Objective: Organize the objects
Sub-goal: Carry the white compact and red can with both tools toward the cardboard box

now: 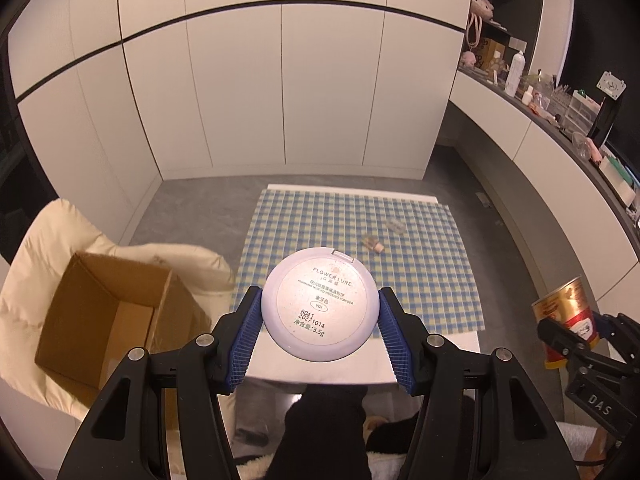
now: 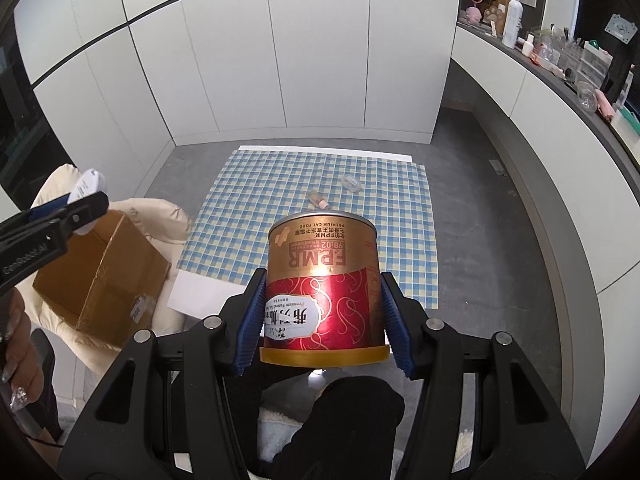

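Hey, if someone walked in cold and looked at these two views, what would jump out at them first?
Most striking is the red and gold cat food can, upside down and clamped in the right tool. Next, the pale round powder compact gripped in the left tool, label facing the camera. Behind both lies a blue checked cloth on the table, with an open cardboard box on a cream cushion at the left.
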A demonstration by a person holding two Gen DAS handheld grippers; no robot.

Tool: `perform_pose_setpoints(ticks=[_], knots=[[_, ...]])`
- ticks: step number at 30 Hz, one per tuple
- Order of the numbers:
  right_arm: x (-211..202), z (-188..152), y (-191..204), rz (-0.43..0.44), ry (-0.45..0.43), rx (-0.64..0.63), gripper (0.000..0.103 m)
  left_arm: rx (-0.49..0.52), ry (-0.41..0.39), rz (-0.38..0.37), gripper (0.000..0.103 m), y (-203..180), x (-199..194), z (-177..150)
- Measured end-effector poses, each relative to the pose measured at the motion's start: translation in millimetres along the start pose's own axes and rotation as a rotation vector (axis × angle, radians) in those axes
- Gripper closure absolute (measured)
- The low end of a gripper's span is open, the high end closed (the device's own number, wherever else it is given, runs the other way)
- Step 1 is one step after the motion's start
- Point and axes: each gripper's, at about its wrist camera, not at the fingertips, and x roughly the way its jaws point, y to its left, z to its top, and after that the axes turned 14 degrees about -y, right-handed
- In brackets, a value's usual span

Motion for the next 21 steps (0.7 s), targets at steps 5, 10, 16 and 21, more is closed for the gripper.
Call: perform_pose_setpoints(ticks=[5, 10, 16, 21], knots=[[-13.0, -11.8, 5.2, 0.008, 0.009, -0.017, 0.047, 0.016, 0.017, 0.016, 0.045, 5.0, -2.4, -12.8], [-23.3, -25.0, 1.5, 0.019, 0.025, 0.006, 0.047, 0.02, 0.043, 0.019, 0.045, 12.9, -3.9, -26.9], [-31.7, -45.5, -1.6, -0.005, 0.05, 0.013, 0.047, 0.022, 0.071, 0.022, 0.045, 21.4, -6.5, -44.6], [-33.2, -62.6, -3.7, -0.035, 0.077, 0.004, 0.047, 0.017, 0.088, 0.003, 0.045, 25.5, -6.8, -55.2]])
